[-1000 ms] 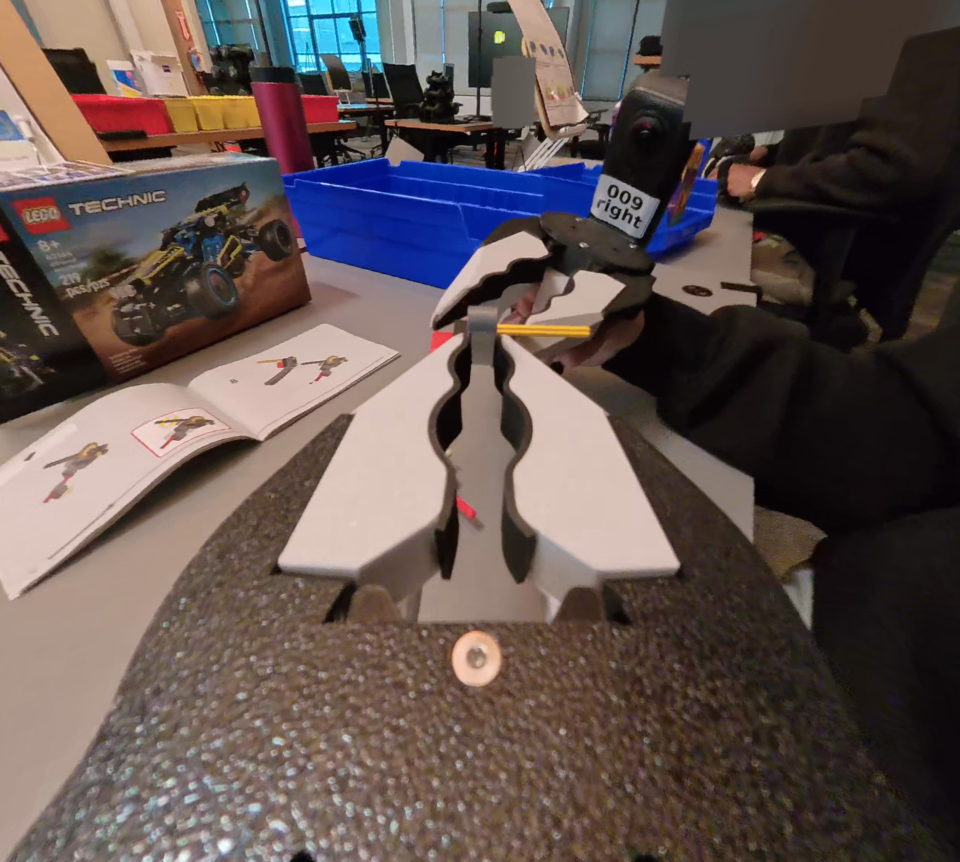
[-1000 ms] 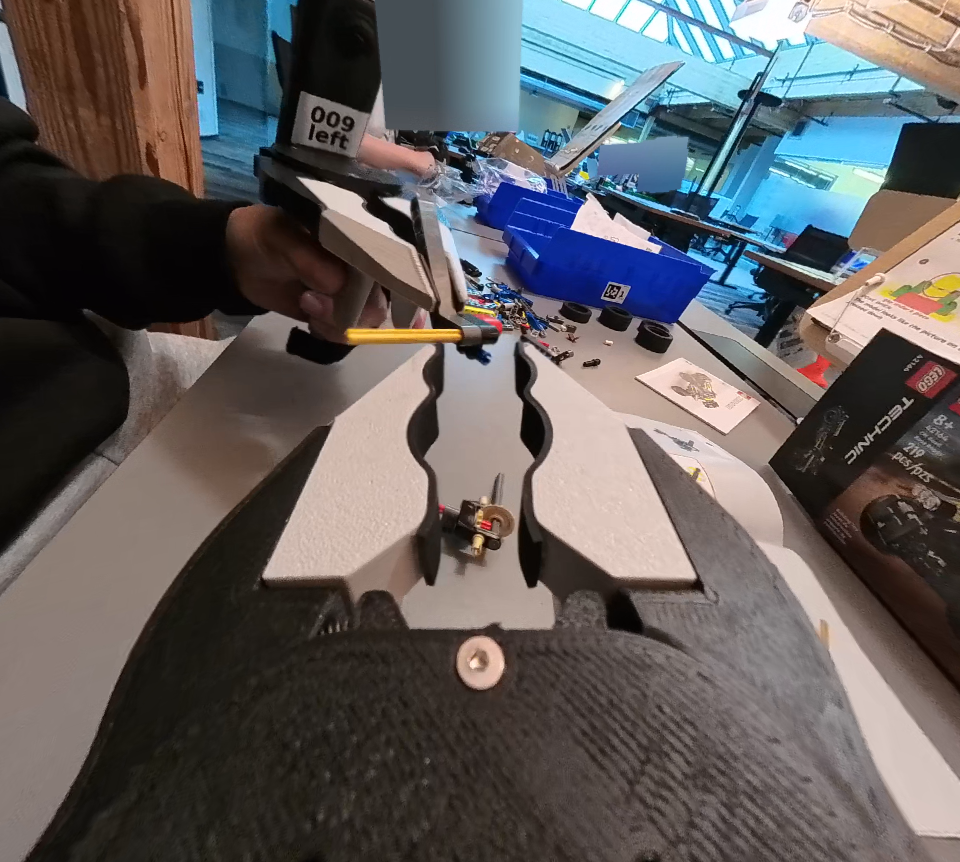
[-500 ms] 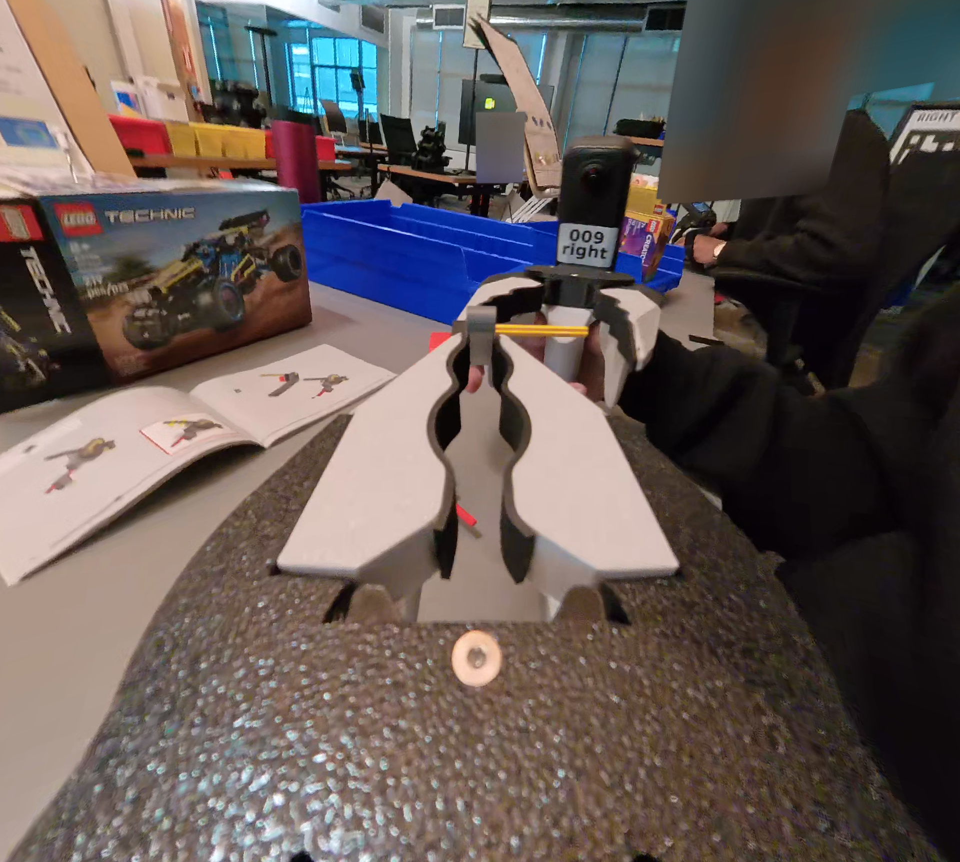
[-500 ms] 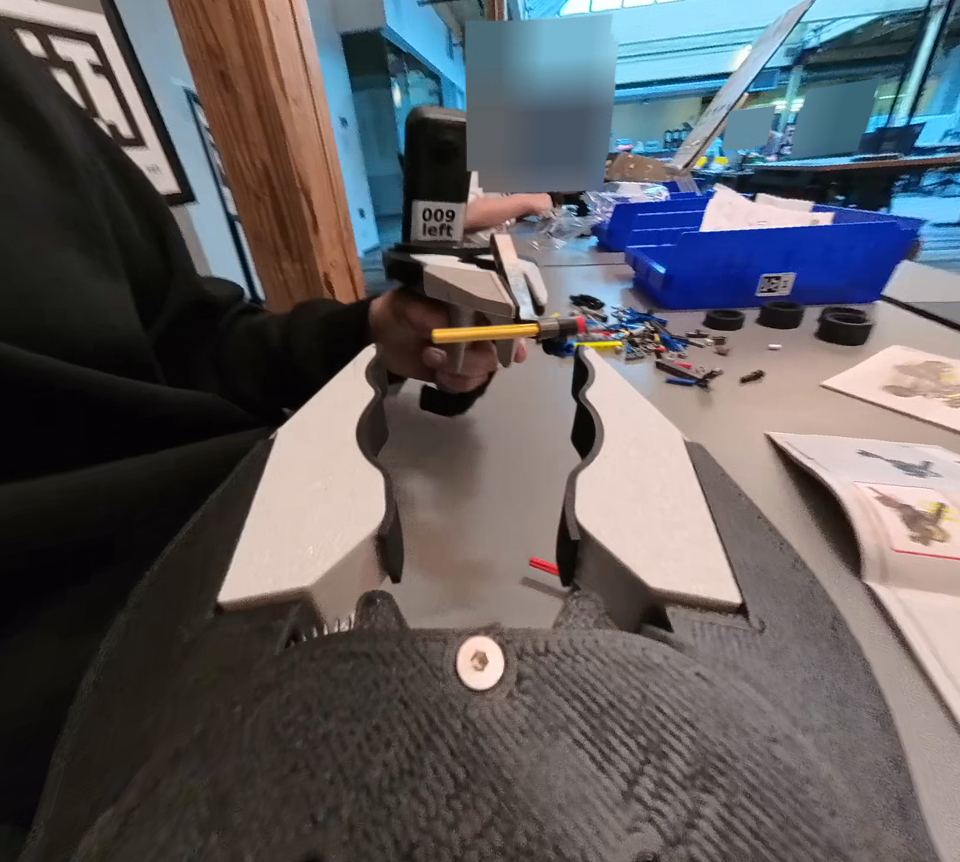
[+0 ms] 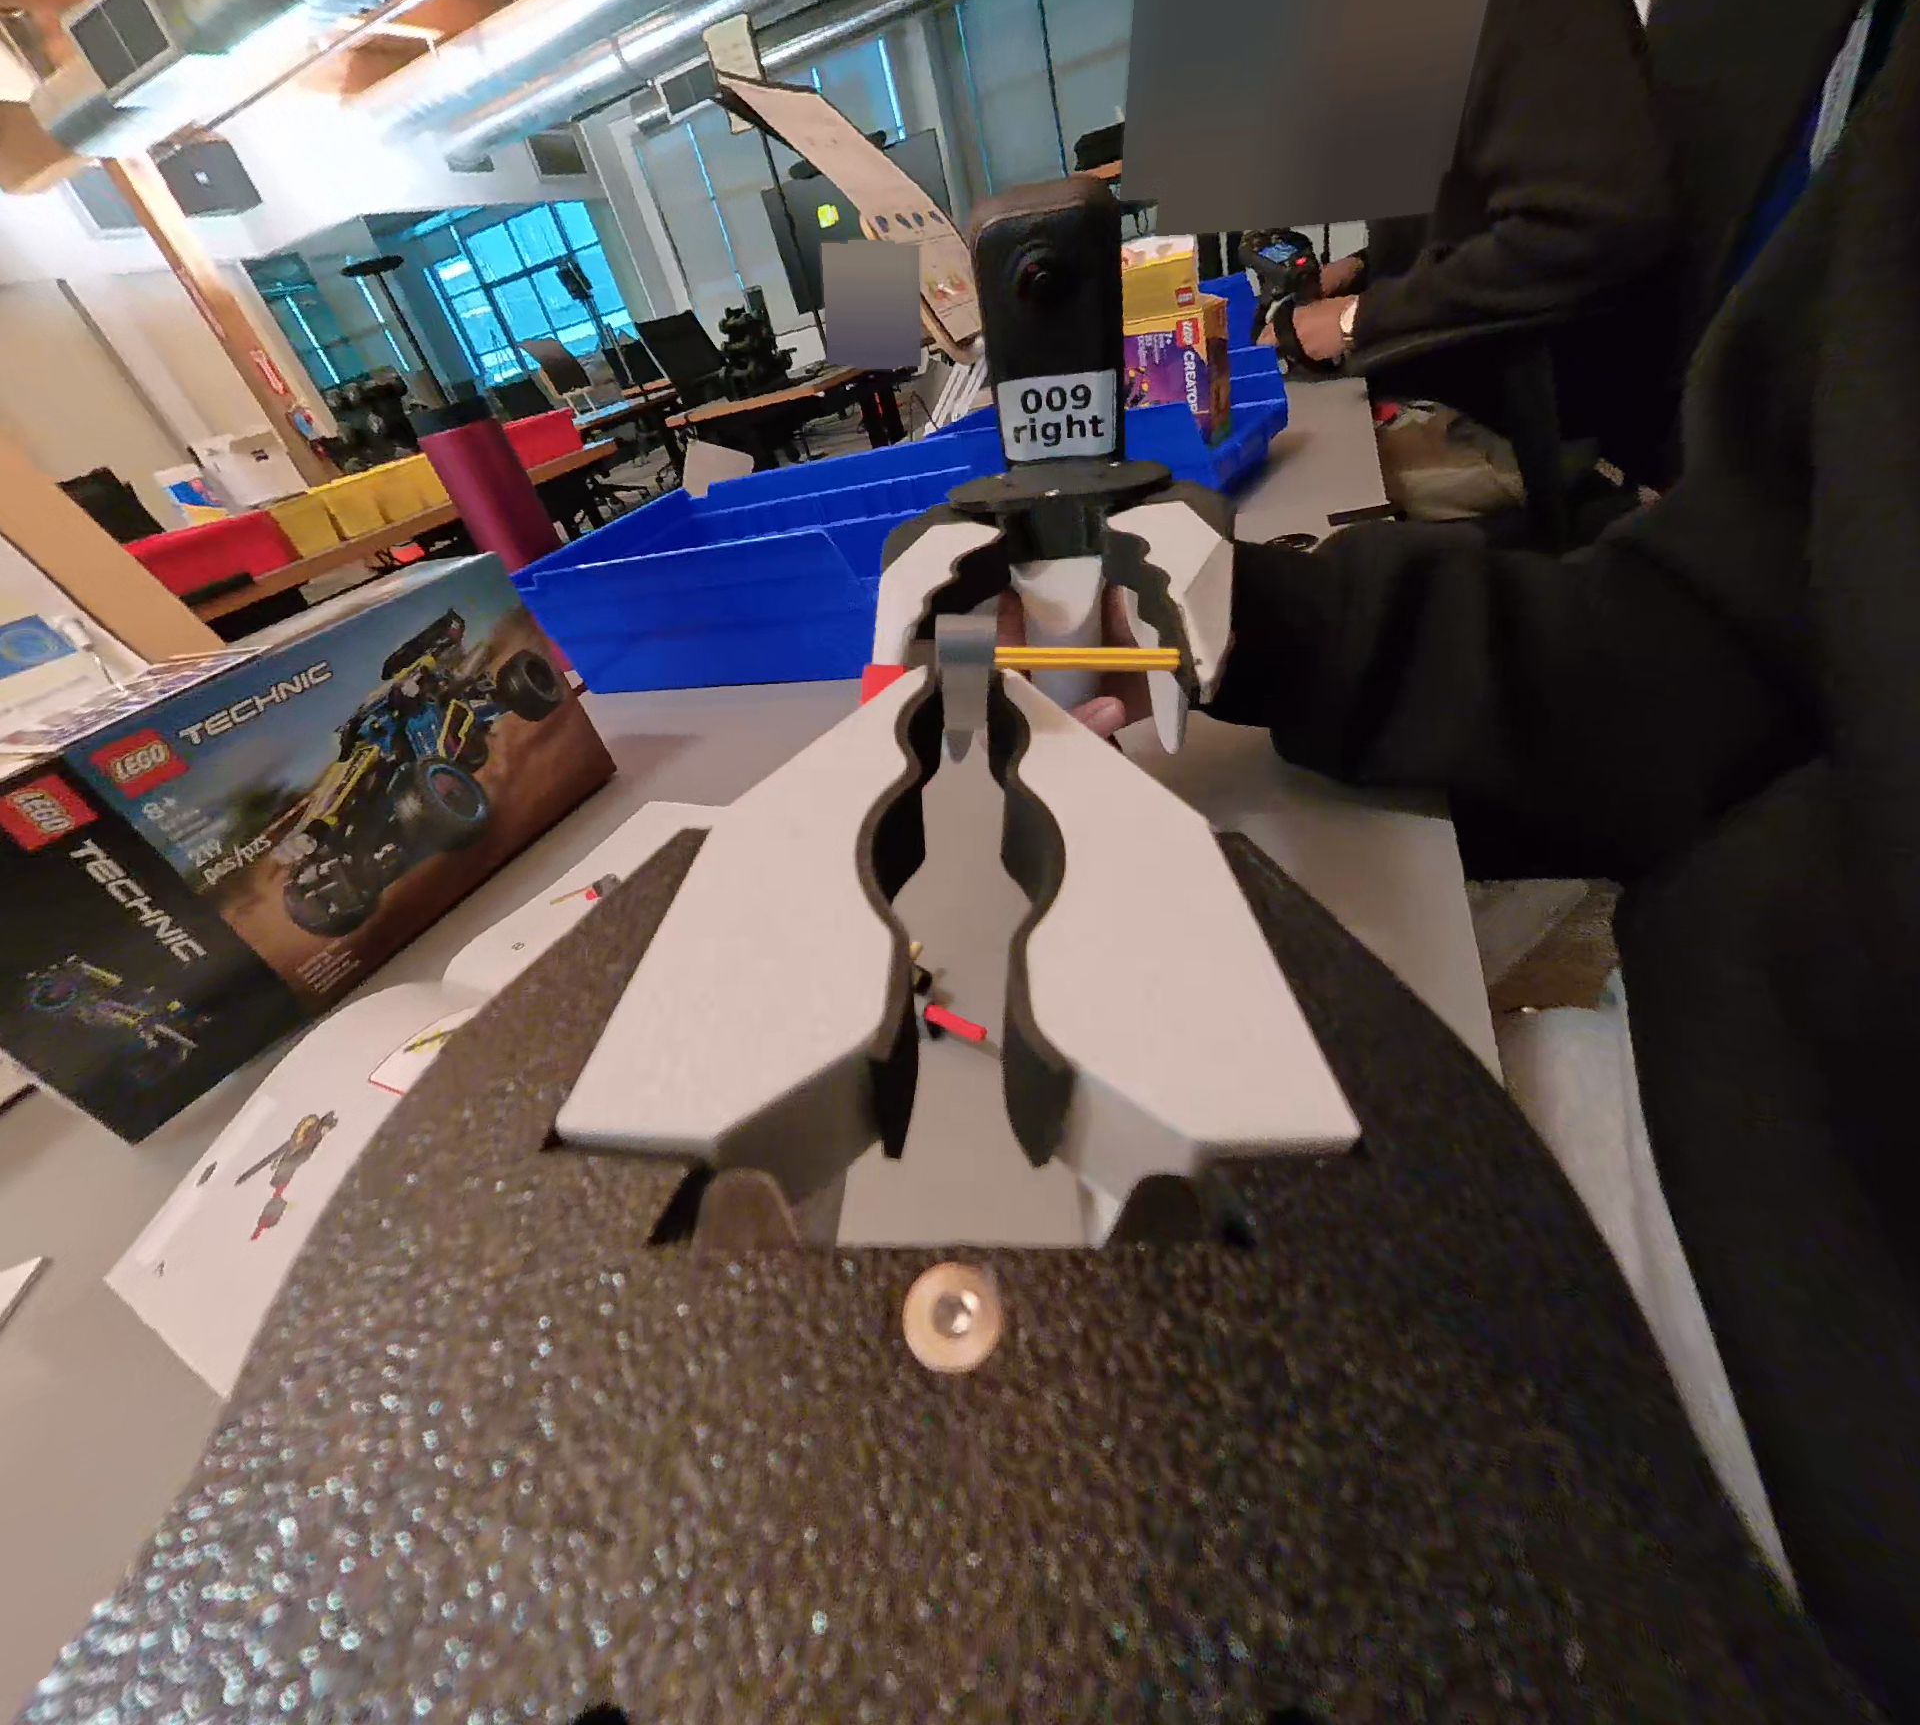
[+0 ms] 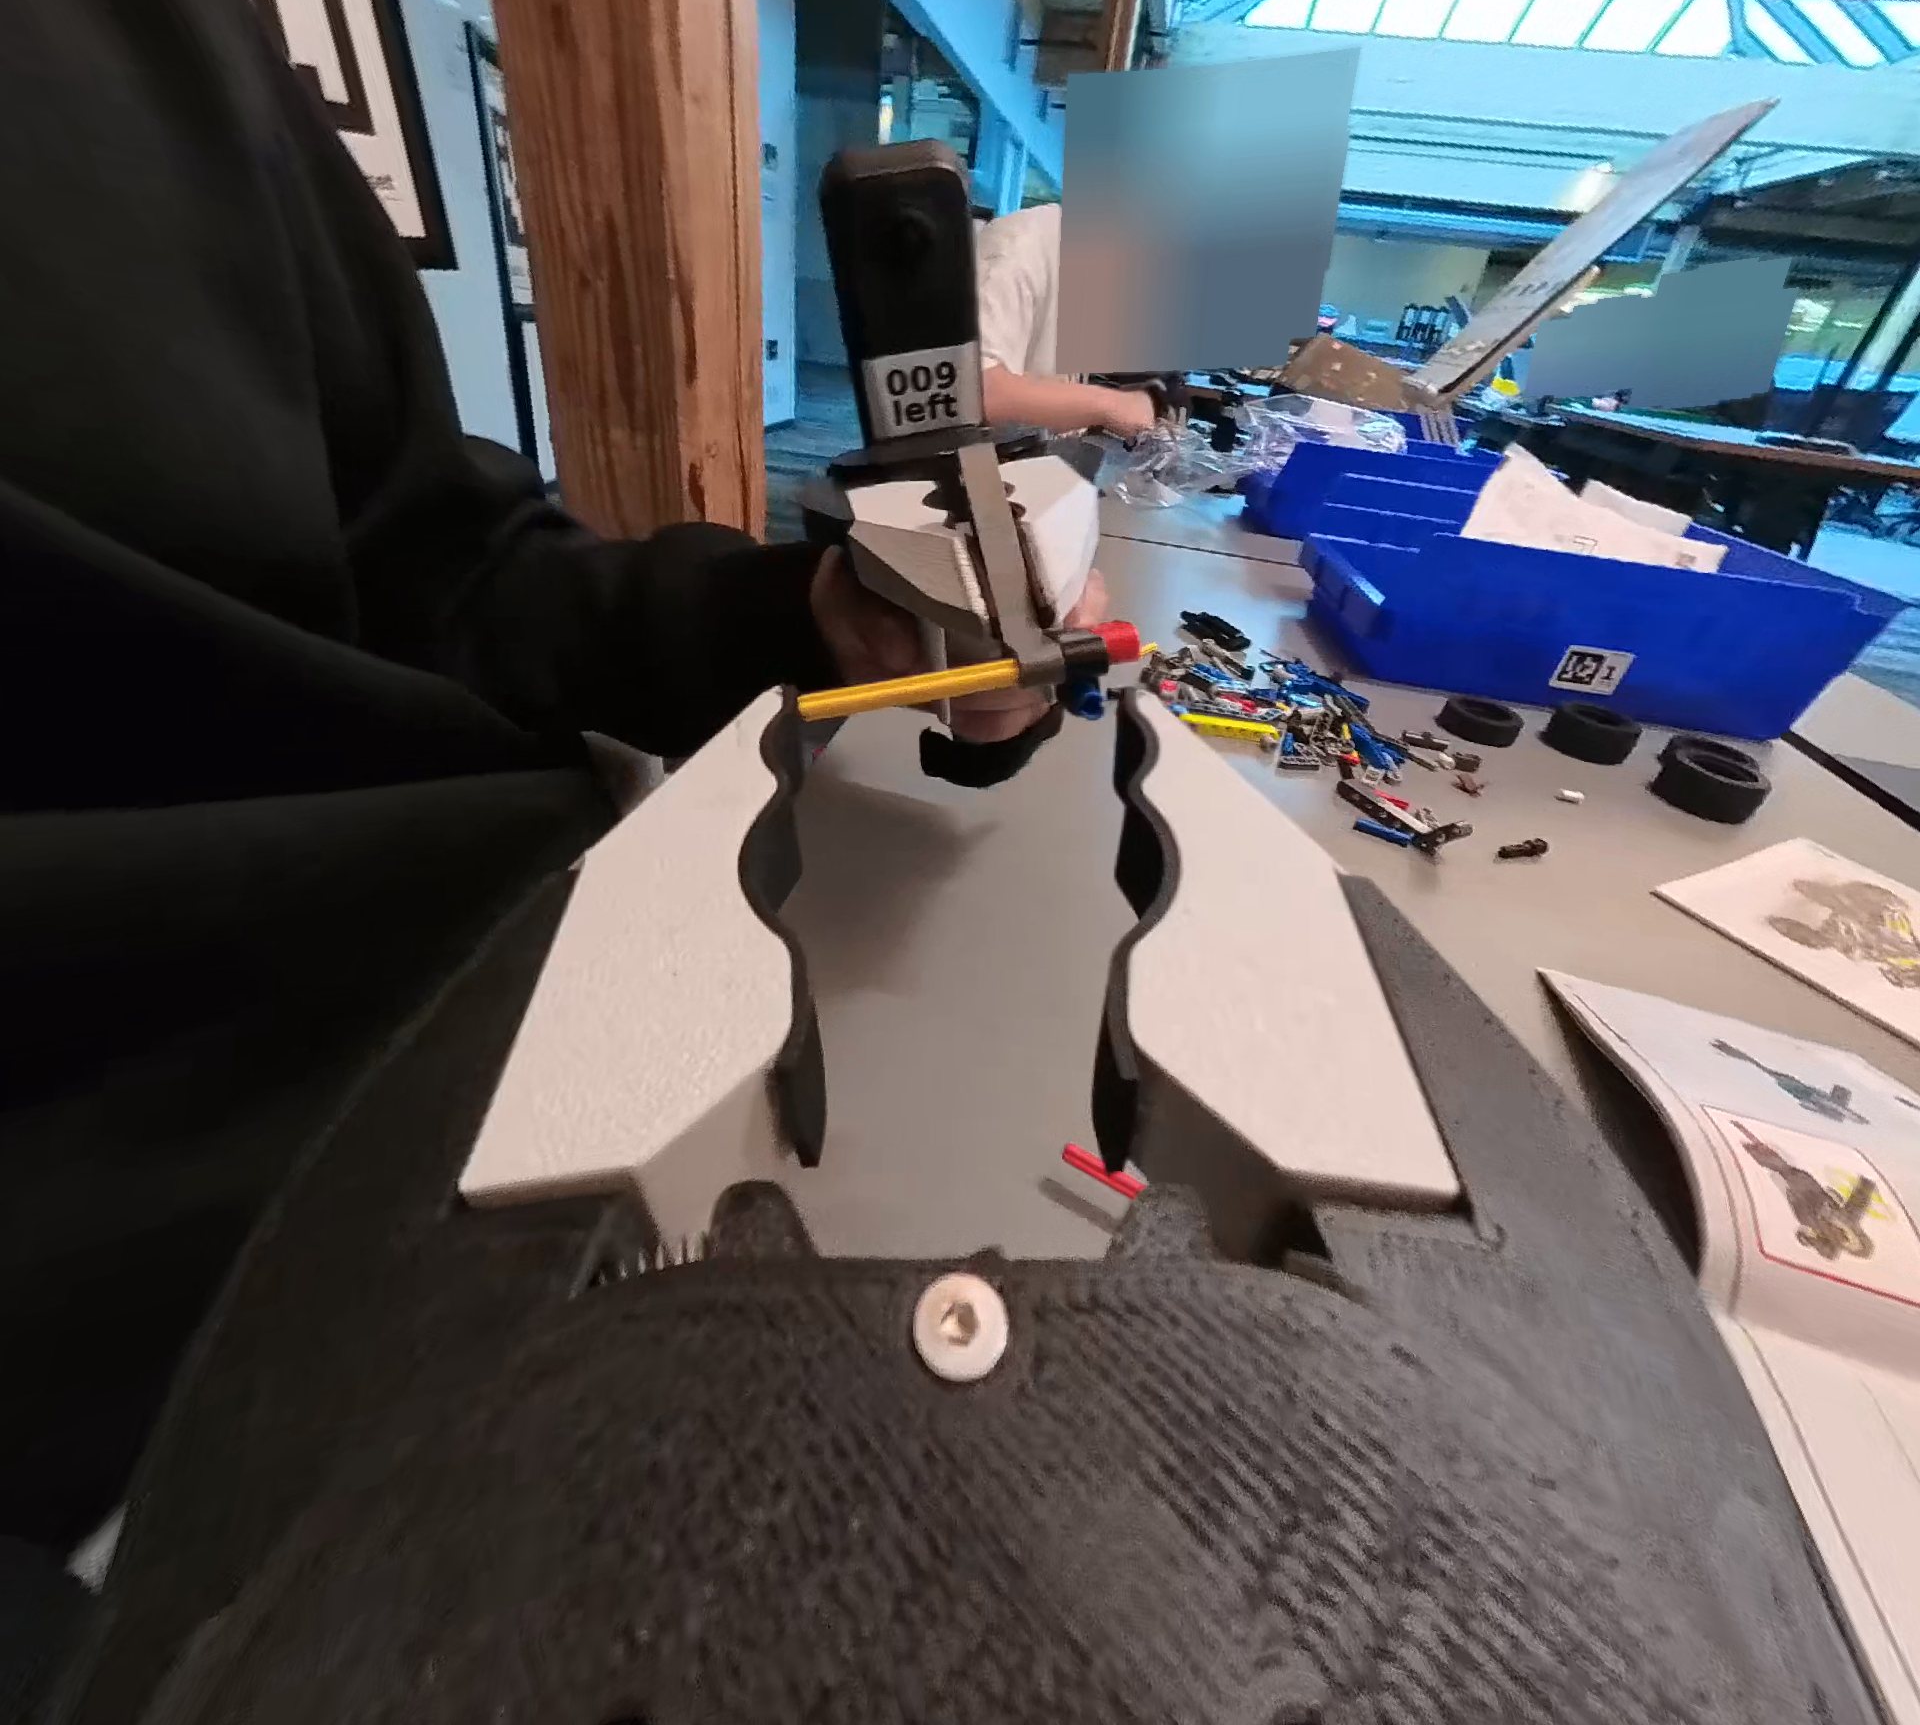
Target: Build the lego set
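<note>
Left wrist view puts my left gripper (image 5: 961, 719) right in the centre, its two grey fingers pressed in on a grey lego beam (image 5: 964, 678) that stands upright between the tips. A yellow axle (image 5: 1086, 660) sticks out of that beam to the right, level and held up off the grey table (image 5: 727, 740). Facing me, the right gripper (image 5: 1049, 626) stands with its fingers spread wide; the far end of the axle reaches one of its fingers (image 5: 1195, 615), though I can't tell if they touch. The hand on its handle comes in from the right in a black sleeve (image 5: 1455, 667), forearm roughly level.

Seen from the right wrist view, my right gripper (image 6: 961, 709) is open and holds nothing, and the yellow axle (image 6: 904, 688) crosses just above its left fingertip. The left gripper (image 6: 1013, 595) is tipped down and toward me, clamped on the grey beam (image 6: 997, 553); small black and red pieces (image 6: 1408, 645) sit at the beam's lower end past the axle. The hand (image 6: 883, 636) wraps the handle, its arm coming in from the left in a black sleeve.

A small red pin (image 6: 1101, 1169) lies on the table under my fingers. Farther off lie a scatter of loose lego parts (image 6: 1288, 719), three black tyres (image 6: 1590, 730), a blue bin (image 6: 1558, 626) and the open instruction booklet (image 6: 1766, 1156). The set's box (image 5: 312, 771) stands at my left.
</note>
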Tool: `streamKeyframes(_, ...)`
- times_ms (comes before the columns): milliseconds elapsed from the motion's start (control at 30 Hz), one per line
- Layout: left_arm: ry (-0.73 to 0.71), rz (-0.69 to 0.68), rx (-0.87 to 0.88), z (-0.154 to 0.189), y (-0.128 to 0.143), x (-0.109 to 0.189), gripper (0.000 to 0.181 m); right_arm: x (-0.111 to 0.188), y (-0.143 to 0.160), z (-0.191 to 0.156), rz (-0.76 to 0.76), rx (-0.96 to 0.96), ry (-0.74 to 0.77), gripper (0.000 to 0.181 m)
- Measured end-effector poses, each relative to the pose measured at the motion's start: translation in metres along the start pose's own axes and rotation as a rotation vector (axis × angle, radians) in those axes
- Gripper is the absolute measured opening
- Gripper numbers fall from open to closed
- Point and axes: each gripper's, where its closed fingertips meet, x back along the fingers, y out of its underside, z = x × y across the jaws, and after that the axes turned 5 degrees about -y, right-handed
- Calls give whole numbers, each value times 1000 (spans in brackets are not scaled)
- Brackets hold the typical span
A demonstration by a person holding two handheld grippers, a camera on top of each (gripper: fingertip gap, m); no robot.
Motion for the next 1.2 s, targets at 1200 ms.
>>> streamKeyframes(1200,27,-21,112,3,7,-4,7,6,3,16,-9,36,76,15)
